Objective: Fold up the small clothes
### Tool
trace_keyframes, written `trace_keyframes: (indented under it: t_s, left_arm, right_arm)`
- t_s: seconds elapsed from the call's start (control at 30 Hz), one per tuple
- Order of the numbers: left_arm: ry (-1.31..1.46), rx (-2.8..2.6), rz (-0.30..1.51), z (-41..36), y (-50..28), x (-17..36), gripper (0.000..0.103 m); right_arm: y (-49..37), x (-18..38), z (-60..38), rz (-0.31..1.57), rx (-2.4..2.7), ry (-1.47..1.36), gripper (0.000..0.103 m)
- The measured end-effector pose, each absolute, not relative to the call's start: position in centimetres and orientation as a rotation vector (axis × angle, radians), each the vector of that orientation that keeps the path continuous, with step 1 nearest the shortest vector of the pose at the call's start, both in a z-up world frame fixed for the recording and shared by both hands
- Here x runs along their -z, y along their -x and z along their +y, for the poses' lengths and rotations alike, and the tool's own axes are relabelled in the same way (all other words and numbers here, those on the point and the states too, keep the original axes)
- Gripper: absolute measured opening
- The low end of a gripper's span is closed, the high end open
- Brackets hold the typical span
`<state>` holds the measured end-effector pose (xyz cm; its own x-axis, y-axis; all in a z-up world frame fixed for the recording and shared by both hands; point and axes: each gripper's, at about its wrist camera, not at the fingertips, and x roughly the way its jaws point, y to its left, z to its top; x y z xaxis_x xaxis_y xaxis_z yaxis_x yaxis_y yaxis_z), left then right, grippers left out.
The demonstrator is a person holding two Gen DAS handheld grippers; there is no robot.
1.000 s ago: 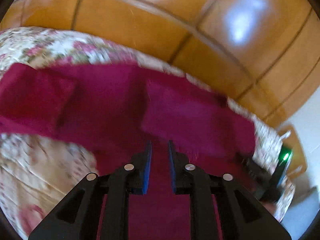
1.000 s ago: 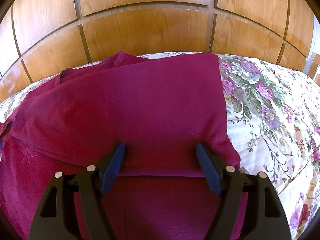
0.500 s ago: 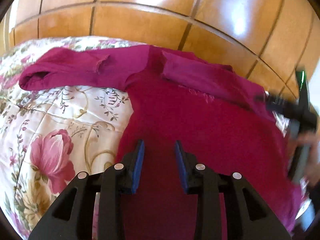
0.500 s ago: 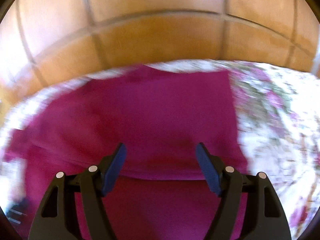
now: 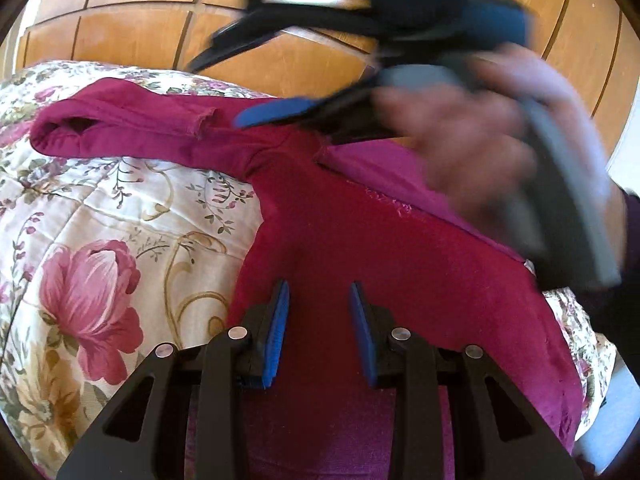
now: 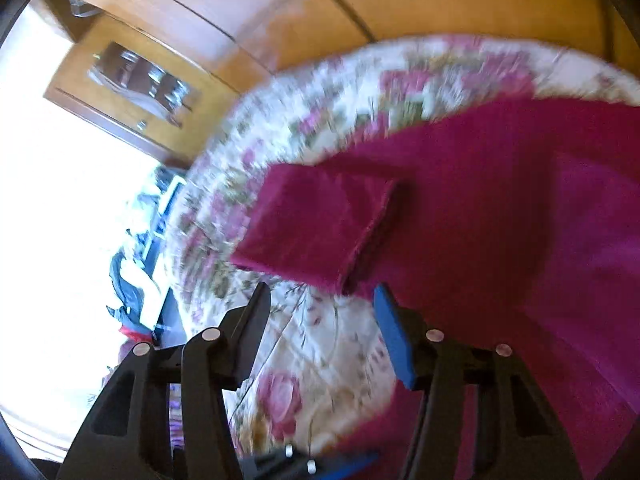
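A magenta long-sleeved top (image 5: 360, 240) lies on a floral bedspread (image 5: 100, 220). Its left sleeve (image 5: 132, 132) stretches out to the left; the other side is folded over the body. My left gripper (image 5: 319, 292) is open and empty, just above the top's lower part. My right gripper (image 6: 320, 296) is open and empty, hovering by the cuff end of the outstretched sleeve (image 6: 320, 224). In the left wrist view the right gripper (image 5: 360, 72) and the hand holding it pass blurred over the top.
A wooden panelled wall (image 5: 140, 36) runs behind the bed. In the right wrist view, a wooden cabinet (image 6: 132, 80) and a bright window area sit to the left, with bluish clutter (image 6: 132, 280) below the bed's edge.
The right gripper has swung left across the top to the outstretched sleeve, its view rotating. The left gripper has opened slightly and stayed over the top's lower part.
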<state>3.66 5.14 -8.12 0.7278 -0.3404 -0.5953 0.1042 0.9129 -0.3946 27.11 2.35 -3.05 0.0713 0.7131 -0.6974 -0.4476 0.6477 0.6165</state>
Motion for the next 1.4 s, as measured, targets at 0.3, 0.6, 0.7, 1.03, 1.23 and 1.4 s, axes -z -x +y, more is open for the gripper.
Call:
trace_keyframes:
  t_s: [0.3, 0.6, 0.7, 1.03, 1.23, 1.4]
  left_arm:
    - [0.367, 0.268, 0.708, 5.9, -3.2, 8.6, 0.031]
    - [0.344, 0.255, 0.711, 5.2, -3.3, 8.5, 0.031]
    - [0.332, 0.248, 0.714, 4.9, -3.4, 8.5, 0.031]
    - [0.276, 0.219, 0.724, 3.4, -4.0, 8.7, 0.031]
    - [0.203, 0.207, 0.729, 2.1, -4.1, 8.6, 0.039]
    - [0.15, 0.191, 0.818, 1.1, -5.0, 7.4, 0.039]
  right_arm:
    - [-29.3, 4.3, 5.7, 1.166, -0.747, -0.157, 0.004]
    - [-25.9, -7.2, -3.7, 0.827, -0.689, -0.198, 0.004]
    - [-24.3, -9.9, -9.3, 0.746, -0.617, -0.19, 0.004]
    - [-20.9, -5.8, -23.8, 0.763, -0.303, -0.218, 0.004]
    - [-20.3, 0.2, -29.2, 0.862, -0.105, -0.179, 0.004]
    - [-20.6, 4.0, -31.6, 0.927, -0.061, -0.25, 0.021]
